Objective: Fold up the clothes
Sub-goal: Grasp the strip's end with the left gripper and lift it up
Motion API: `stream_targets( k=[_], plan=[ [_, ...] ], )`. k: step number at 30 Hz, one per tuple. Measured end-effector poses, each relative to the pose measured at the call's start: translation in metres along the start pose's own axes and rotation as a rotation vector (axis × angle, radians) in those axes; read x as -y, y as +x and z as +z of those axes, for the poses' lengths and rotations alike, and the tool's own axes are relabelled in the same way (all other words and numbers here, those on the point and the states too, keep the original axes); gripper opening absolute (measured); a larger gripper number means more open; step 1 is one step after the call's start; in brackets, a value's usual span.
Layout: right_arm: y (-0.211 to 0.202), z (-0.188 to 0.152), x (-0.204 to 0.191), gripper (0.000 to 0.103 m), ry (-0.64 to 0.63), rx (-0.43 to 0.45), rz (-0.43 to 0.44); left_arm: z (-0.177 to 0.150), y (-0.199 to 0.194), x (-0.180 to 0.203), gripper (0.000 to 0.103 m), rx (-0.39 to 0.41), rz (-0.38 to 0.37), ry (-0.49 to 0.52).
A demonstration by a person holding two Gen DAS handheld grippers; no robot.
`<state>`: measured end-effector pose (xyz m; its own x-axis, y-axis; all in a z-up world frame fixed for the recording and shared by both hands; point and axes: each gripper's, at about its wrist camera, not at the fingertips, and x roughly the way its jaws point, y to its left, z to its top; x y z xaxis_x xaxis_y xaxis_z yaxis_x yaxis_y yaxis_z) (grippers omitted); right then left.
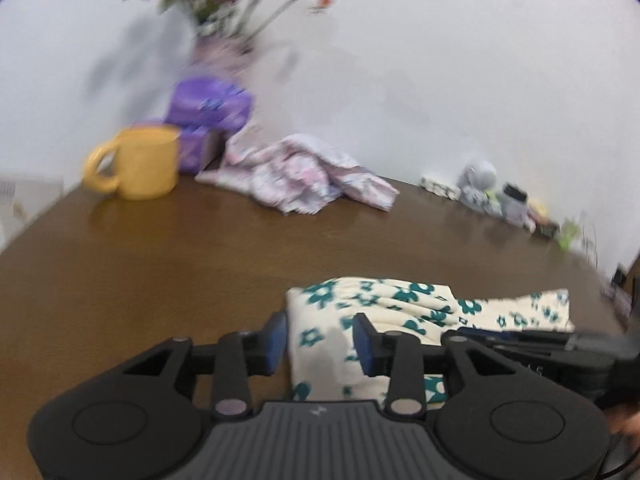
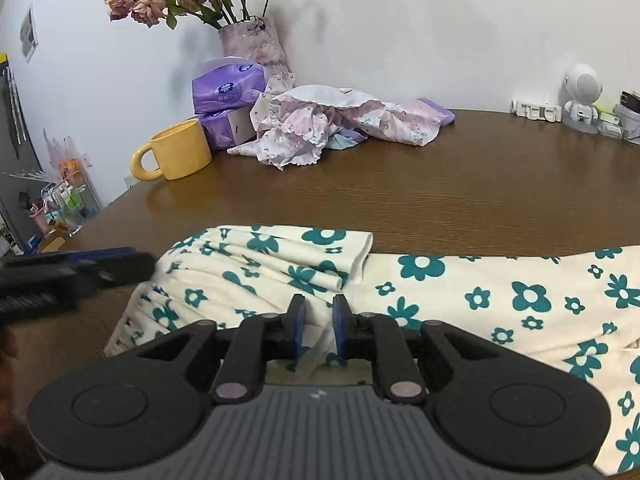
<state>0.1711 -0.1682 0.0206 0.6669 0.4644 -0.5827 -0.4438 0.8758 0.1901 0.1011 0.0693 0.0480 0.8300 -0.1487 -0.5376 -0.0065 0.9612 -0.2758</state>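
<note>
Lying partly folded, cream garment (image 2: 460, 296) with teal flowers.

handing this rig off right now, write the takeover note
Left tool: open, fingers either side of the cream floral garment's edge, gripping nothing.
Right tool: narrowly open, a pinch of that garment's cloth between its fingers; firm grip unclear.
The garment lies at the near edge of the brown table, one end already folded over.
The pink crumpled clothes by the yellow mug are untouched.
Left: finish this fold, then that pile.
</note>
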Motion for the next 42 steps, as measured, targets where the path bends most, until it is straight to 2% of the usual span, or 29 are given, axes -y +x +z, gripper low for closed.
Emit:
stream_targets(
  k=[8,18,27,31,35,42],
  plan=[
    [0.000,-0.004,0.000,0.014,-0.013,0.005,0.006,-0.007,0.020,-0.035,0.040,-0.141,-0.121,-0.249],
    [0.000,-0.005,0.006,0.014,0.000,0.009,0.032,-0.008,0.052,-0.065,0.039,-0.137,-0.286,-0.487],
    [-0.001,-0.007,0.009,0.014,0.014,0.026,0.044,-0.003,0.047,-0.039,0.026,-0.069,-0.189,-0.381],
    [-0.006,-0.005,0.019,0.017,0.081,0.043,0.067,0.004,0.041,-0.026,0.026,-0.036,-0.163,-0.322],
    [-0.017,-0.003,0.027,0.027,0.096,0.070,0.048,0.013,0.036,-0.011,0.025,-0.019,-0.121,-0.240],
    [-0.032,-0.006,0.048,0.028,0.135,0.076,0.029,0.031,0.029,0.026,0.025,0.027,-0.030,-0.056]
  ],
)
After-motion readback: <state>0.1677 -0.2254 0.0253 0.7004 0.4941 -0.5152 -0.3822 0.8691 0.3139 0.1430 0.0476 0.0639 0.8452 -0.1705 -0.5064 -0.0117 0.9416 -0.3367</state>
